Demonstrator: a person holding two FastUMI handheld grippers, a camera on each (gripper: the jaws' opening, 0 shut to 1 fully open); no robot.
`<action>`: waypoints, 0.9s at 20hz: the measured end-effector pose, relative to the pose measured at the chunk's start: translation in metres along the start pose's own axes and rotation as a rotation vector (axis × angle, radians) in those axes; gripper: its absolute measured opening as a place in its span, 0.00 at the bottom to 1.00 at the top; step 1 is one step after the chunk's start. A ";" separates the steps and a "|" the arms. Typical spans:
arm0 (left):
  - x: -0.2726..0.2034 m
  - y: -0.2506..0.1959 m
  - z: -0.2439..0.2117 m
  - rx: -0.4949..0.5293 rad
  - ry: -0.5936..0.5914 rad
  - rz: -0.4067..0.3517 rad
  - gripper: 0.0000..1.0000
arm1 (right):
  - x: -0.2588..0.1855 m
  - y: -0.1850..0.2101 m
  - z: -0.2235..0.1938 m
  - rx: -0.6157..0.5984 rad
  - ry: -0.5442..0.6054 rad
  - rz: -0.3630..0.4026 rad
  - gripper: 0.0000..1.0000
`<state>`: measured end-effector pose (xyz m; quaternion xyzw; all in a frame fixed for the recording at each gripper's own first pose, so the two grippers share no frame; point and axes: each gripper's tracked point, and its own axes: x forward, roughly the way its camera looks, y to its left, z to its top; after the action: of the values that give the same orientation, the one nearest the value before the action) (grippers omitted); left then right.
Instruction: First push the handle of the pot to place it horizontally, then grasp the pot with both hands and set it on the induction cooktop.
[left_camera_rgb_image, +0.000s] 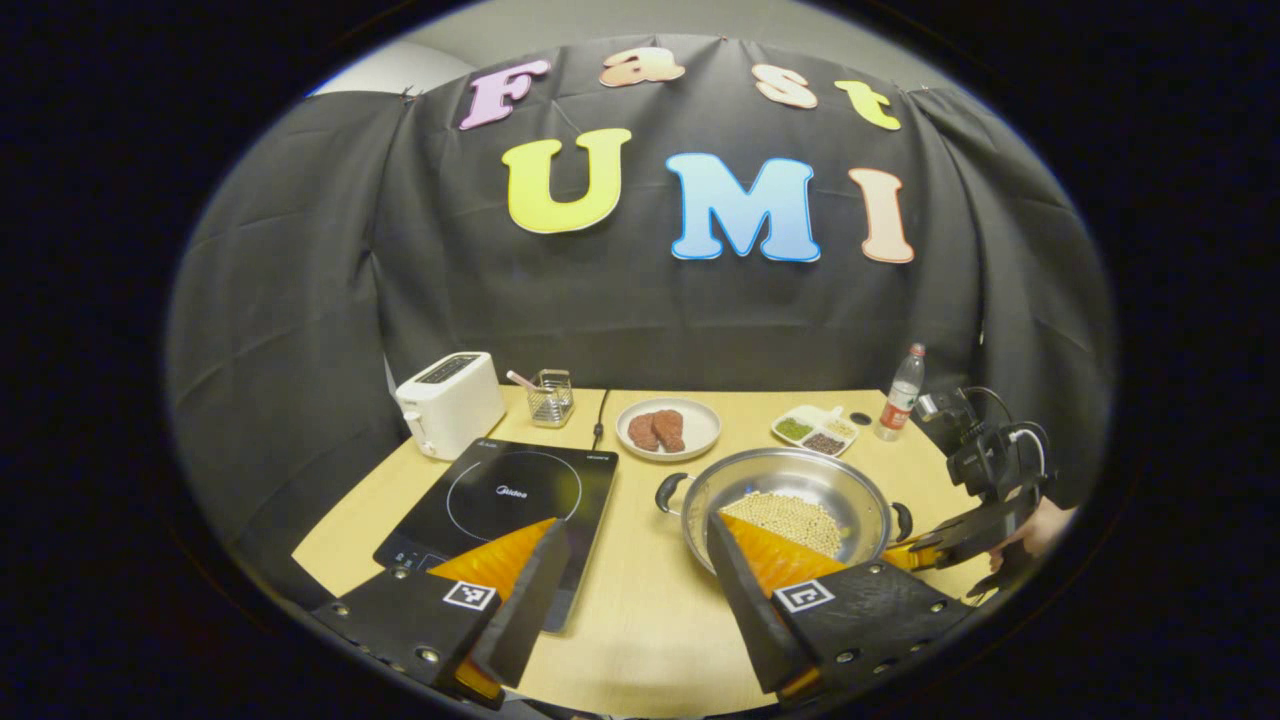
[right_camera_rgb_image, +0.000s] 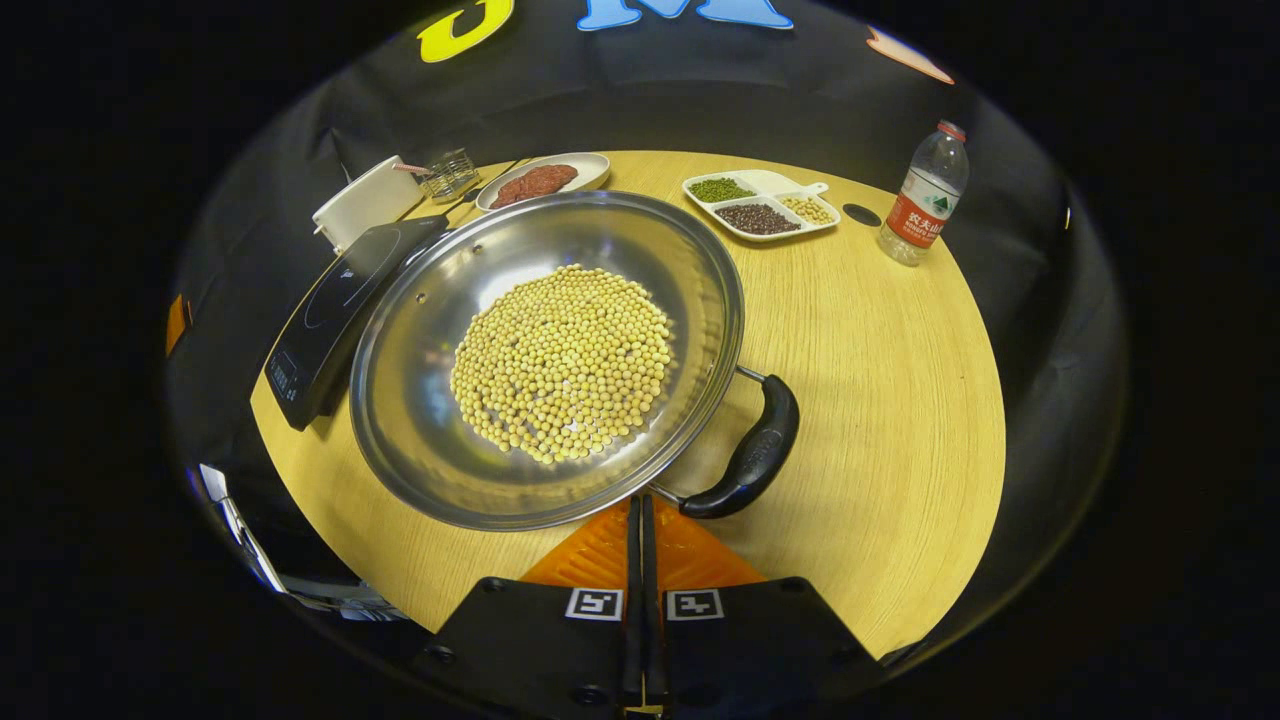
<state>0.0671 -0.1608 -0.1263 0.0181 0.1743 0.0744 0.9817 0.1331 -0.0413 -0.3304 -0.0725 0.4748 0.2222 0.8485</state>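
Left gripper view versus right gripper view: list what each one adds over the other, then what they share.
Left gripper view adds: the left claw, open above the table; the right claw seen from outside, with the hand holding it; the pot's left handle.

Right gripper view adds: the right claw from behind, closed, its tips by the pot's rim next to the right handle.

Both share: the pot of beans, cooktop, toaster, plate of meat, divided dish and bottle.

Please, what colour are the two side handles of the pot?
Black; the handles of the silver pot show best in the right gripper view.
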 end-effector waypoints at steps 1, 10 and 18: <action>0.000 -0.002 -0.001 0.001 0.003 0.004 0.82 | 0.001 -0.002 0.003 0.003 0.000 0.003 0.02; 0.003 -0.005 -0.001 0.009 0.014 0.052 0.85 | 0.011 -0.024 0.025 0.000 -0.013 -0.004 0.02; -0.005 -0.006 -0.002 0.010 0.025 0.068 0.82 | 0.015 -0.035 0.036 0.015 -0.040 -0.010 0.00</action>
<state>0.0627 -0.1676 -0.1266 0.0278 0.1859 0.1072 0.9763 0.1831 -0.0555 -0.3261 -0.0637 0.4589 0.2159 0.8595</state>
